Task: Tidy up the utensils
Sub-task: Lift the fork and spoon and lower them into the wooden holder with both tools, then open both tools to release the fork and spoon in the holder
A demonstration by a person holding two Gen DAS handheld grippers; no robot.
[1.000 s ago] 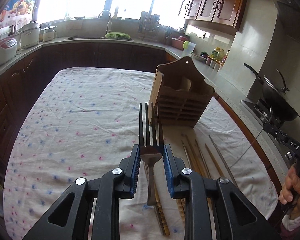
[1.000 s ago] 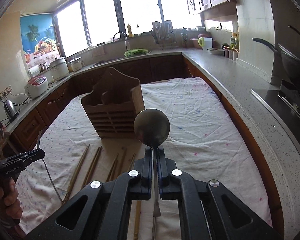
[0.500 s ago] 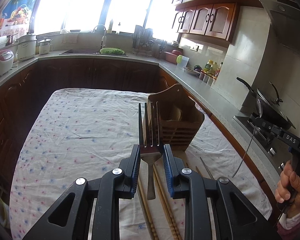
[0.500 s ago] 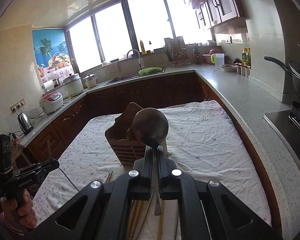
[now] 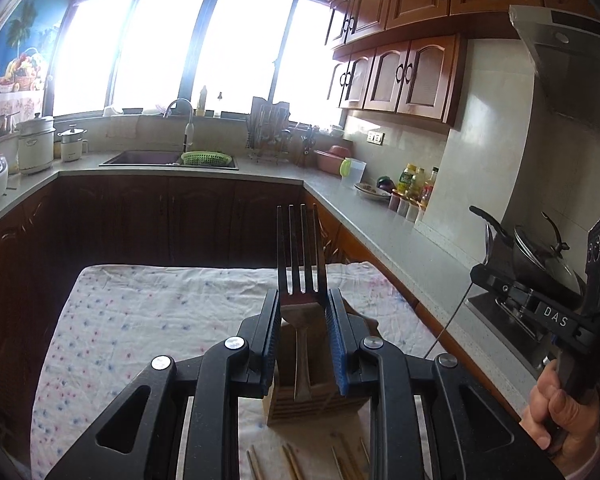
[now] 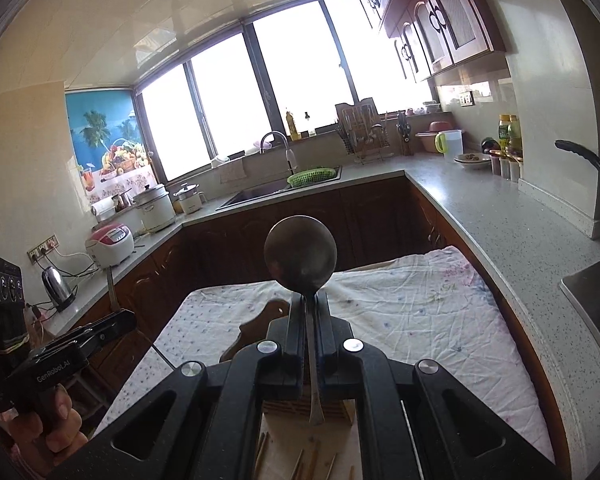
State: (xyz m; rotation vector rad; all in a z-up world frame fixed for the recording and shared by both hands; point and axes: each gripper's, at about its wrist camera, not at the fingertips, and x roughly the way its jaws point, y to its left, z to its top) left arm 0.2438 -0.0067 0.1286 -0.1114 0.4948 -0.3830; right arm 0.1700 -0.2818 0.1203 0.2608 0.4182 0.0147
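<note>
Fork (image 5: 301, 276): clamped at the neck between the blue pads of the left hand-held gripper (image 5: 302, 320), tines up. Spoon (image 6: 301, 256): right hand-held gripper (image 6: 309, 320) pinched tight on its handle, bowl up. Both hang above the wooden utensil holder (image 5: 292, 400). Chopsticks (image 5: 292, 462) lie on the cloth-covered surface (image 5: 140, 320) beside it.

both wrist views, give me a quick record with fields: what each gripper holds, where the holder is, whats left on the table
left gripper: shut on fork, prongs up
right gripper: shut on spoon, bowl up
wooden holder: upright on the cloth-covered table, below both grippers
chopsticks: loose on the cloth in front of the holder
held utensils: both above the holder, not yet in it
</note>
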